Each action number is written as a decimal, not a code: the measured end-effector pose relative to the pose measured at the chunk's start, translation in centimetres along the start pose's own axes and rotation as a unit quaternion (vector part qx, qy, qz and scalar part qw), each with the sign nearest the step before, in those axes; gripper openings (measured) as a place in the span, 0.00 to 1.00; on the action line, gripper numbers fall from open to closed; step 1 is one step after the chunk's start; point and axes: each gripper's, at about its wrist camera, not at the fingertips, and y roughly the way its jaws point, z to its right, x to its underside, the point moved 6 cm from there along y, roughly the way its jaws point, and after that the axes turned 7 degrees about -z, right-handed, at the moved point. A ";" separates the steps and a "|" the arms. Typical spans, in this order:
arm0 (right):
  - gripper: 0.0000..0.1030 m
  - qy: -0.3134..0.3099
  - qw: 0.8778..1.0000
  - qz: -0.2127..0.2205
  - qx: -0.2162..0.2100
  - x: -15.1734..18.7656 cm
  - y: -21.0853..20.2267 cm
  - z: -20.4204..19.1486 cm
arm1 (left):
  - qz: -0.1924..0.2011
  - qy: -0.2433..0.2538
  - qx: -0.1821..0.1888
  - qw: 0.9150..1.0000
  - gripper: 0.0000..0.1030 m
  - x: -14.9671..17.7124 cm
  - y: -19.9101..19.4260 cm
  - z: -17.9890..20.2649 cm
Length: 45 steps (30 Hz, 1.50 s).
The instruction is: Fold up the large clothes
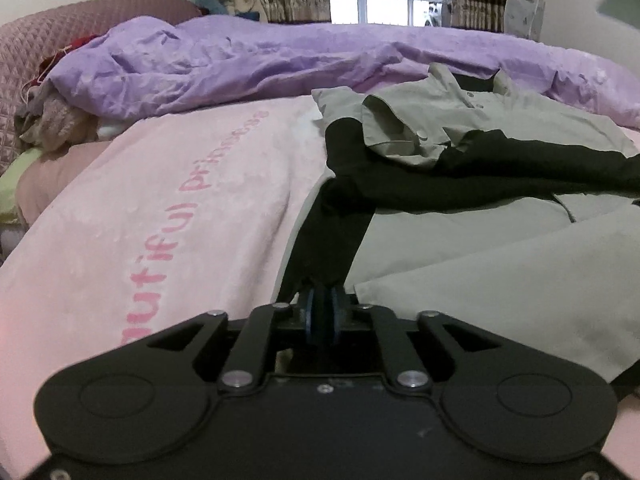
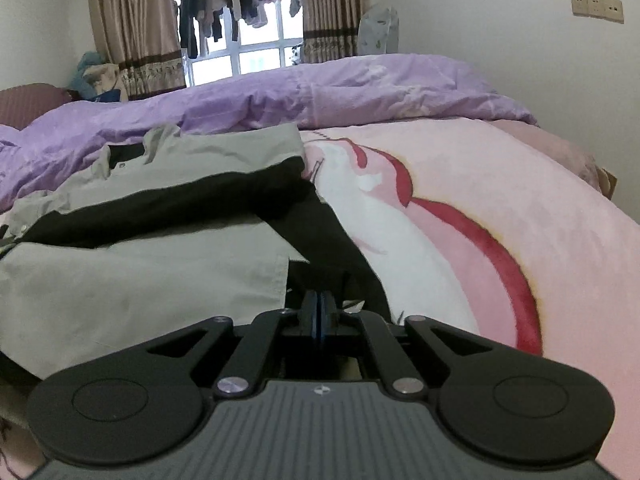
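Both tongs — left, right — are matte black linkages with silver screws and blue pads.

The pink blanket's lettering starts hidden behind the left gripper.

Grey-green and black jacket, pink lettered blanket, purple duvet.

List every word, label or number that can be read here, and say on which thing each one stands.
"...utiful Princess": pink letters on the pink blanket; the first letters are hidden behind the left claw.
Small emblem on the right claw's grey body: too small to read.
No other text shows.
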 end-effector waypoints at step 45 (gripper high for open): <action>0.76 0.102 0.979 -0.127 -0.126 2.5 -1.0 1.4 | -0.097 -0.041 0.082 0.991 1.00 4.0 -3.0 1.8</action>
